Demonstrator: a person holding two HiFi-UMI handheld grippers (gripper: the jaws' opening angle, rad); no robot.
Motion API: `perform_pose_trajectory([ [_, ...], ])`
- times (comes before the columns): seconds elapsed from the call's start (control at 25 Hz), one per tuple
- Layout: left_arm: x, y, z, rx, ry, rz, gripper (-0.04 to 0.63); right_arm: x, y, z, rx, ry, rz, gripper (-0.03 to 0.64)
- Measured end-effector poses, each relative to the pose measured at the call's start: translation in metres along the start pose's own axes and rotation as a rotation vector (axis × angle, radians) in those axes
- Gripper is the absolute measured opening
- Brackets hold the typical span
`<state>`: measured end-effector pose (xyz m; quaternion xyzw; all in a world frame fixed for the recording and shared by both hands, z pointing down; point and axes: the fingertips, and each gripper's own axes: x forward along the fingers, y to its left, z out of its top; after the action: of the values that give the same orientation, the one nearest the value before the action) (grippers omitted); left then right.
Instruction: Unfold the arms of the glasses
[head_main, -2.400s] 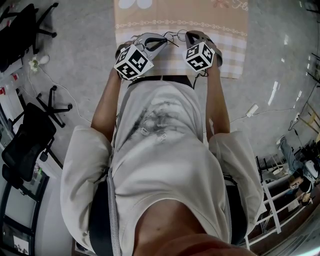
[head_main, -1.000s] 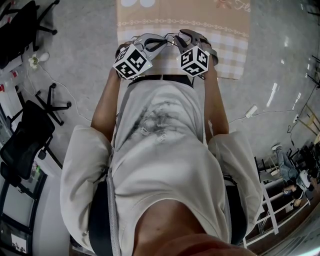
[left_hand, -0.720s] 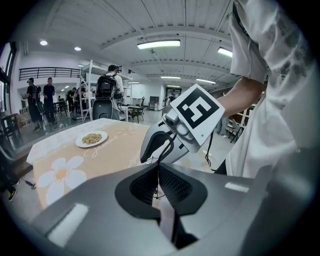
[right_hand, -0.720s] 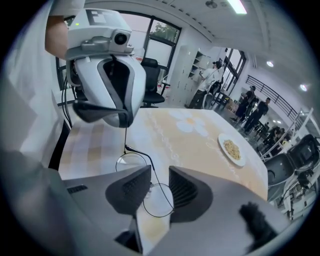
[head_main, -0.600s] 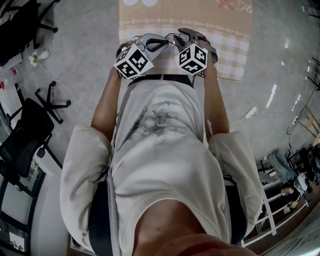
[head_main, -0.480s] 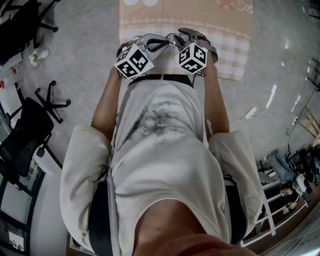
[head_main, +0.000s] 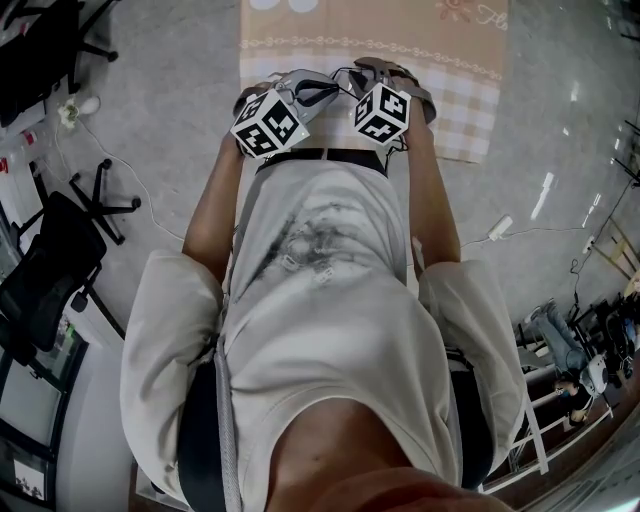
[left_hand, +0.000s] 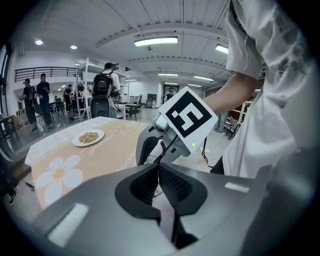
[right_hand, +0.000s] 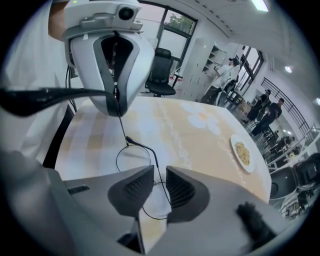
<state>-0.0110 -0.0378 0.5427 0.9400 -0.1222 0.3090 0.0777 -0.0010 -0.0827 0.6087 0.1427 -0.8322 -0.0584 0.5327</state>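
Thin wire-framed glasses (head_main: 341, 72) hang just above the peach tablecloth (head_main: 440, 40), between my two grippers. My left gripper (left_hand: 159, 167) is shut on one thin arm of the glasses. In the right gripper view, that arm runs down from the left gripper (right_hand: 117, 107) to a round lens (right_hand: 132, 160). My right gripper (right_hand: 160, 182) stands over the frame with a gap between its pads. Its jaws have just been closing, and the frame's wire passes between them untouched. In the head view the left gripper (head_main: 333, 88) and right gripper (head_main: 353, 73) almost meet.
A plate of food (left_hand: 88, 137) sits farther along the table, also seen as the plate (right_hand: 242, 152). Black office chairs (head_main: 50, 270) stand on the floor to the left. A cable and power strip (head_main: 503, 222) lie on the right. People stand in the background.
The right gripper has shifted a little left towards the left gripper and rolled, its marker cube showing a different face. The left gripper has stayed put.
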Motion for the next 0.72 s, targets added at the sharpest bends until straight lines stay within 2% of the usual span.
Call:
perform_pose_trajectory([
  [0.2, 0.0009, -0.0015, -0.0007, 0.001, 0.004, -0.006, 0.014, 0.0025, -0.0004, -0.0013, 0.009, 0.001, 0.008, 0.051],
  [0.44, -0.0015, 0.0026, -0.0007, -0.001, 0.003, 0.008, 0.014, 0.0018, -0.0022, 0.0, -0.034, 0.012, -0.007, 0.02],
  [0.72, -0.0055, 0.0064, -0.002, -0.008, 0.001, 0.026, 0.014, -0.0013, -0.0027, 0.0028, -0.064, 0.004, -0.024, 0.015],
])
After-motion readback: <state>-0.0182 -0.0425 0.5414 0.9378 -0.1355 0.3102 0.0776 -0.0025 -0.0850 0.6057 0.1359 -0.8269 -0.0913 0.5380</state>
